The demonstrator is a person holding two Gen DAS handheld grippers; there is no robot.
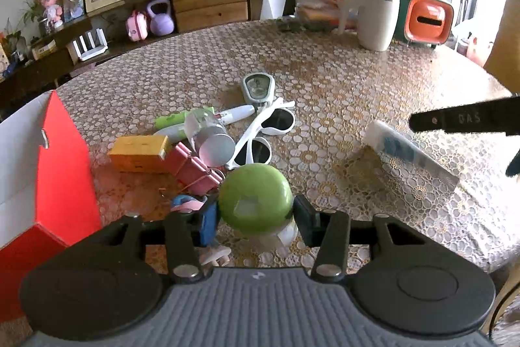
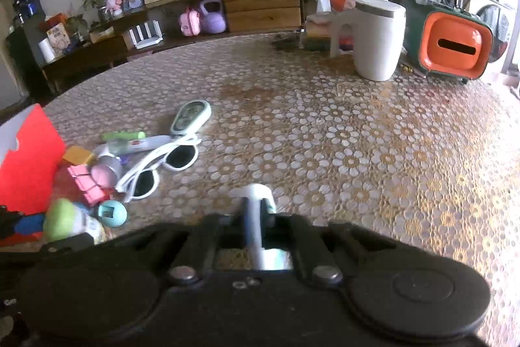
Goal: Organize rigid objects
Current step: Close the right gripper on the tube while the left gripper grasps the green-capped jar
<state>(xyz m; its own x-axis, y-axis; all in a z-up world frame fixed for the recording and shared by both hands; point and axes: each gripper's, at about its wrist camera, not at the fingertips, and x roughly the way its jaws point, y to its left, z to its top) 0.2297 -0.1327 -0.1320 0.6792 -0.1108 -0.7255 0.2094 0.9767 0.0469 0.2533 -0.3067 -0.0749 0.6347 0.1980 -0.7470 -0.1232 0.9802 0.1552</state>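
Observation:
My left gripper (image 1: 256, 225) is shut on a bottle with a round green cap (image 1: 255, 197), held a little above the patterned table. The same bottle (image 2: 65, 221) shows at the lower left of the right wrist view. My right gripper (image 2: 256, 218) is shut on a thin white tube (image 2: 255, 210) that sticks out forward between its fingers. In the left wrist view that tube (image 1: 406, 148), printed in blue, hangs slanted over the table under the right gripper's black finger (image 1: 461, 119). A red and white box (image 1: 61, 158) stands open at the left.
A pile lies beside the red box (image 2: 29, 158): white sunglasses (image 1: 260, 135), a yellow box (image 1: 139, 153), pink clips (image 1: 195, 168), a silver can (image 1: 214, 145), a grey meter (image 1: 258, 88) and pens. At the far right stand a white jug (image 2: 378, 38) and an orange holder (image 2: 455, 46).

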